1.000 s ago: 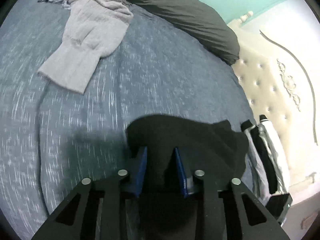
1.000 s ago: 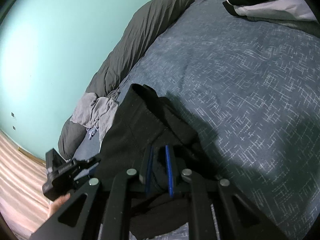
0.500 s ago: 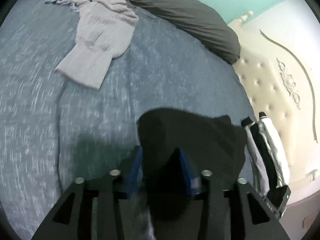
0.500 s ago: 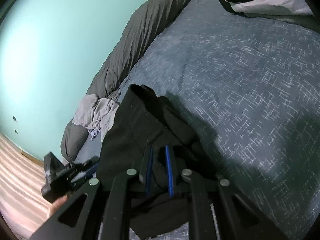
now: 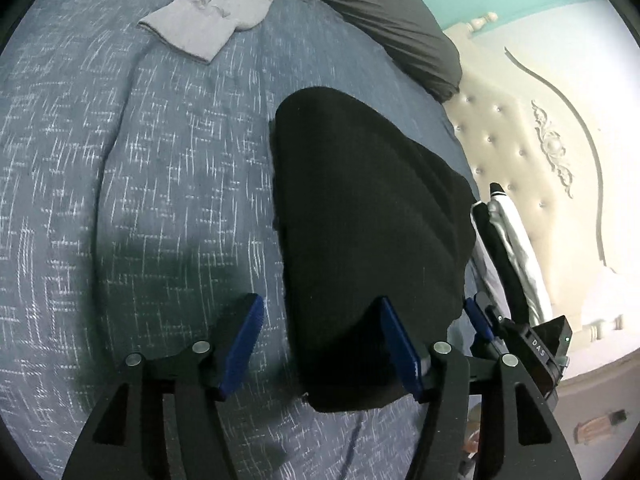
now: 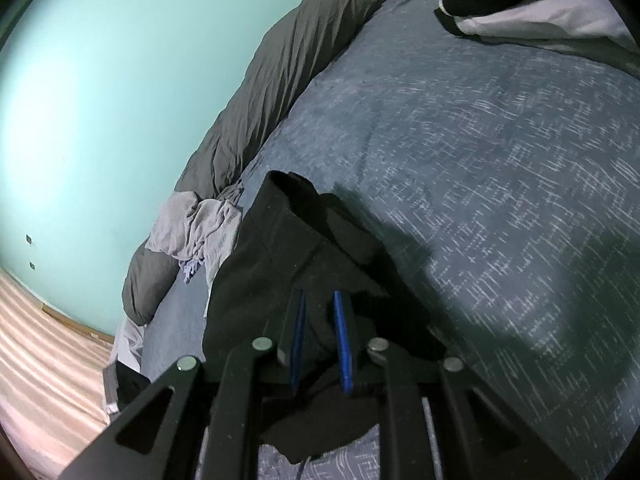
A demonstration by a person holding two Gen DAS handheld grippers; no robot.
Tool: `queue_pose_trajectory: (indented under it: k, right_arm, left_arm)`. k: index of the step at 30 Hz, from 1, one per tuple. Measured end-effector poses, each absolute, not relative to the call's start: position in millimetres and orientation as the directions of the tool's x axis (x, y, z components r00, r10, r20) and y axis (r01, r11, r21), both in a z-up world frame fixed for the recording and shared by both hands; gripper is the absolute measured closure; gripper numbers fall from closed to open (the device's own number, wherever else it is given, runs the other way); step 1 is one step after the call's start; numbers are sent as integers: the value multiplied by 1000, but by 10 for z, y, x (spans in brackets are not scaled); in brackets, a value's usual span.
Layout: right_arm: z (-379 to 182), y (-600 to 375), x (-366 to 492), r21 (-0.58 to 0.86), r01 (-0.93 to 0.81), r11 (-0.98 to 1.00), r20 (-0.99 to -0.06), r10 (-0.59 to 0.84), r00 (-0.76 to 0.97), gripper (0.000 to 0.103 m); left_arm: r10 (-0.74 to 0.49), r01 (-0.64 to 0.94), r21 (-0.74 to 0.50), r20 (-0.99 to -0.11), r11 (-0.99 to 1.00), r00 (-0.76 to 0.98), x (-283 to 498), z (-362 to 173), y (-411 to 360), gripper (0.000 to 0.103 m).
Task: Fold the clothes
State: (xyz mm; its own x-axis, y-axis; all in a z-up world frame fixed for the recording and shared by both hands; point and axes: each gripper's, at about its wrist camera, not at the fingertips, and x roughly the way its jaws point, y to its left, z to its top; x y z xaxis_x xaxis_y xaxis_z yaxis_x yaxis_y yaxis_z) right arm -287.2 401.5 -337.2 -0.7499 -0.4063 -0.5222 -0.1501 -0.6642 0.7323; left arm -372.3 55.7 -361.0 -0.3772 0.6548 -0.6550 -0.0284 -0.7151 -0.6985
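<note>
On a blue-grey patterned bedspread (image 5: 168, 184), a black garment (image 5: 360, 216) lies folded into a long, narrow shape, its long axis running from the near edge of the bed away toward a dark grey duvet (image 5: 384, 12) bunched along the far side. Seen from the left wrist camera, the garment's rounded far end points toward that duvet, while its near end sits between the blue pads of the left gripper (image 5: 320, 340), whose fingers are spread wide; the right-hand pad touches the cloth and the left-hand pad stands clear over bare bedspread. From the right wrist camera, the right gripper (image 6: 320, 328) has its fingers drawn narrow and pinches a raised fold of the same black garment (image 6: 280, 264), which stretches away from the pads to a corner pointing at the duvet (image 6: 280, 80). A light grey knit garment (image 5: 216, 4) lies crumpled near the duvet, well apart from the black one. Black-and-white clothing (image 5: 504, 240) rests at the bed's edge beside a cream tufted headboard (image 5: 520, 128), under a teal wall (image 6: 100, 80).
</note>
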Motion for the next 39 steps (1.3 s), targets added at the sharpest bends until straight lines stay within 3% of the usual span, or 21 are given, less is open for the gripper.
queue_pose_trajectory:
  k: [9,16,22,39]
  right_arm:
    - [-3465,3943,-2758,755,-162,-636,-532,-449,-718,74]
    - [-3611,3745,-2544,773,-202,-601,-559,-496,-665,42]
    - [-3682,3578,-2487,801,-204,-562,-546,-548,-634,30]
    - [-3795,3182,-2690,812,-222,-540,-554,-593,-585,28]
  left_arm:
    - [667,-17,-714,-645,-700,-373,-3719,-3676,602,36]
    - [636,-51,-673,-667,-738,-389,-3743,-3604,597,33]
    - [611,-48,-655,-672,-754,-418,-3922,-3507,547,30]
    - [629,-23,-691,-643,-722,-437,-4692,-3533,502,30]
